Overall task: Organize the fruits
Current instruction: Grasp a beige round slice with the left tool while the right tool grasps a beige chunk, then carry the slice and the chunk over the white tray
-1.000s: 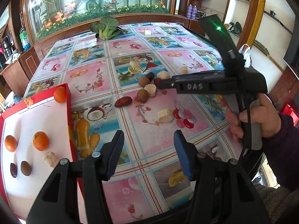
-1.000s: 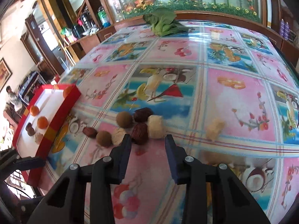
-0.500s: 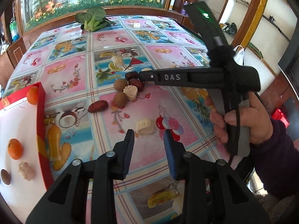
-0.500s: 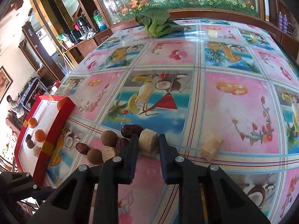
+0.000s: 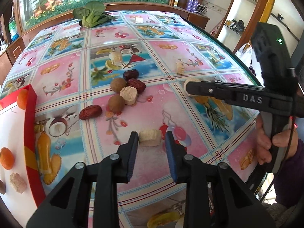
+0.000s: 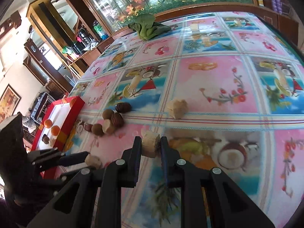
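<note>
My left gripper (image 5: 150, 139) is open around a pale banana slice (image 5: 149, 138) lying on the table; the left pad touches it, the right pad stands a little off. My right gripper (image 6: 151, 145) is closed on another pale banana slice (image 6: 150, 146), held just above the table; it shows in the left wrist view (image 5: 191, 84) too. A cluster of red dates, brown longans and a banana slice (image 5: 129, 95) lies mid-table. The red tray (image 5: 30, 125) at left holds oranges (image 5: 6, 158), a banana slice and a brown fruit.
A loose banana chunk (image 6: 176, 108) lies right of the cluster, another (image 5: 116, 57) further back. A green bok choy (image 5: 91, 16) lies at the table's far edge. The table's right edge (image 5: 245, 70) curves near the right hand.
The left gripper moved forward and narrowed around the near banana slice. The right gripper moved right from the cluster and closed on a banana slice.
</note>
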A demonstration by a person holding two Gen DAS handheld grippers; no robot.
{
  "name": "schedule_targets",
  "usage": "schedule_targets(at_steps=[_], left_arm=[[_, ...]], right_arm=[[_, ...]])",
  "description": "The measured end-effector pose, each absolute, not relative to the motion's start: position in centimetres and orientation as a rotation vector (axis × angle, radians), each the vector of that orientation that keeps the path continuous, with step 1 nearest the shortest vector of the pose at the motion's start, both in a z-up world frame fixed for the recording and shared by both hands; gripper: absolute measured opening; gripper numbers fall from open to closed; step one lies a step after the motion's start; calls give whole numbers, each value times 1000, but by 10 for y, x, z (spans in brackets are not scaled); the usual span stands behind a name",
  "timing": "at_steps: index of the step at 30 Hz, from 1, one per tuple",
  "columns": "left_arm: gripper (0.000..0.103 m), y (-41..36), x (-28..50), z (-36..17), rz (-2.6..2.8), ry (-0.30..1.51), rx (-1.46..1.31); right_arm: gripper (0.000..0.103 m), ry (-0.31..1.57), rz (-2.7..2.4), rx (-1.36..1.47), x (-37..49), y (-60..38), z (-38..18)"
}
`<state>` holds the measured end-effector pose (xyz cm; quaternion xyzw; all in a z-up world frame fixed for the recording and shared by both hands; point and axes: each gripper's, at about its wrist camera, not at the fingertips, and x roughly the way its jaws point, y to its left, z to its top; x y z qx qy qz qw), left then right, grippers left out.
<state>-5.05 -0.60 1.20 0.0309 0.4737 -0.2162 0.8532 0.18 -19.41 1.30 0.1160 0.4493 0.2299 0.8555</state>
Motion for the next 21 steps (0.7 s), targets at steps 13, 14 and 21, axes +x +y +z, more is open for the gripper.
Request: schedule_targets(at_steps=[13,14,21], left_arm=[[27,-12,-51,7,-464,963,81],[27,-11,-52,7,-464,962,80],[27,17,-71,38,-411,872,50]], right_arm=[[18,940,493,235,-8,-184,11],[18,937,495,238,-10,-183,13],[18,900,525,196,-20,-162,31]])
